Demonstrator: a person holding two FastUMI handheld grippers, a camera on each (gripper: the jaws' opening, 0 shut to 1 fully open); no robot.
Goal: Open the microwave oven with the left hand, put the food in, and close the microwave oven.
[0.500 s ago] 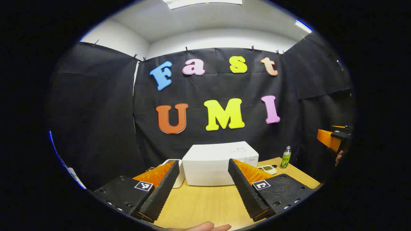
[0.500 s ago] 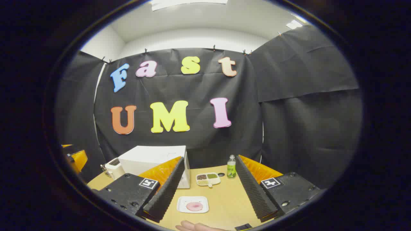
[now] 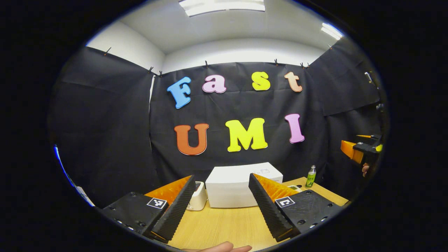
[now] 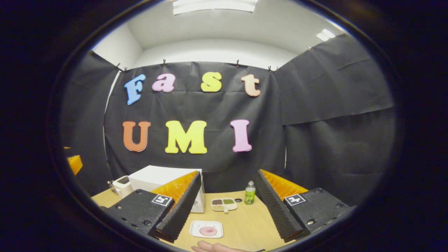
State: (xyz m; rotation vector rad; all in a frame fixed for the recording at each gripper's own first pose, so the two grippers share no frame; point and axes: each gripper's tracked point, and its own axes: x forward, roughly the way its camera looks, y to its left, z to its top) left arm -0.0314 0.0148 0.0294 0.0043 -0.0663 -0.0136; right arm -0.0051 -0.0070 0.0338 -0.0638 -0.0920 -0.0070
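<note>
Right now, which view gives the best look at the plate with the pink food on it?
The right gripper view: the white plate with the pink food lies on the table between the open right tongs, unobstructed. The left gripper view looks toward the microwave instead; I cannot make out the plate there.

Left gripper (image 3: pixel 219 206) held above the wooden table (image 3: pixel 224 224), fingers spread wide, nothing between them. White microwave oven (image 3: pixel 231 187) straight ahead, door closed; small white appliance (image 3: pixel 197 196) just beside its left. Green bottle (image 3: pixel 310 176) farther right. Right gripper (image 3: pixel 360 152) at far right edge, its state unclear.
</note>
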